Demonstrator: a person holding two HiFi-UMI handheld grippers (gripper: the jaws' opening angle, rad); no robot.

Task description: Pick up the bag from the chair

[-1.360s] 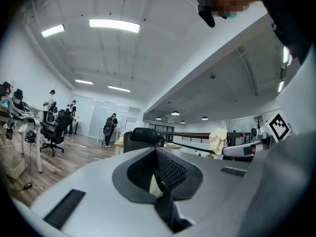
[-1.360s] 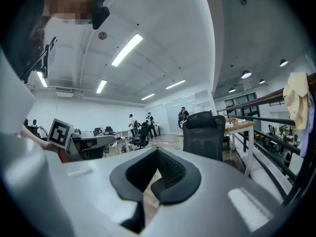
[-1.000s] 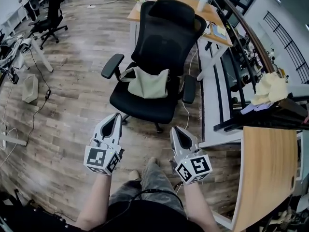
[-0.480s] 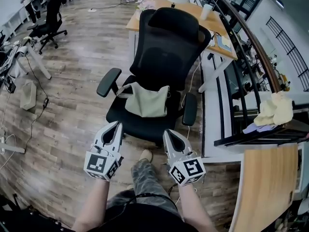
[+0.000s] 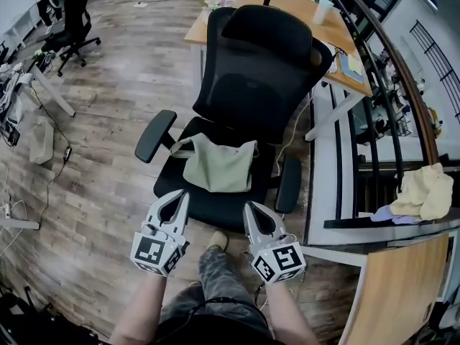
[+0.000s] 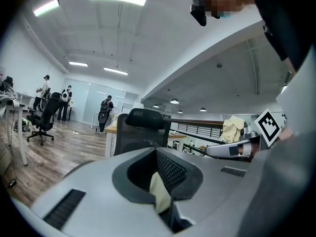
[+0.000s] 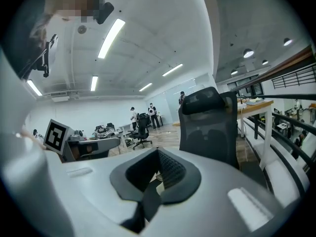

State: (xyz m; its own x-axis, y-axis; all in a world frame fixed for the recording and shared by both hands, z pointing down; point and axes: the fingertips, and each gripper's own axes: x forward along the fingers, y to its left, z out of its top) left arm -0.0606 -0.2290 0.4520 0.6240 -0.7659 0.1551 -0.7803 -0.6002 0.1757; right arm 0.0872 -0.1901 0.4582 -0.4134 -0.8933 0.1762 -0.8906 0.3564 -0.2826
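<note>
A pale green cloth bag (image 5: pixel 219 165) lies on the seat of a black office chair (image 5: pixel 262 56), between the two arm rests. The left tongs (image 5: pixel 181 194) and the right tongs (image 5: pixel 249 207) are both shut tight with nothing in them. They hang just in front of the seat edge, near the bag but not touching it.

The bag looks soft and floppy, so it will likely sag and fold when it is lifted. I think it is light, since it lies flat and does not bulge much. It should not break. The best place to grab looks like the top edge, or the thin strap (image 5: pixel 182 146) at the top left corner. A pinch in the middle might pull up only one layer of cloth. The tongs must open first.

Some things are hard to see. I cannot tell what is inside the bag, or if it is empty. In the left gripper view only a thin pale strip, likely the bag (image 6: pixel 159 197), shows through the hole between the jaws. In the right gripper view the grey body of the tongs covers the seat. The chair's wheels are hidden under the seat.
</note>
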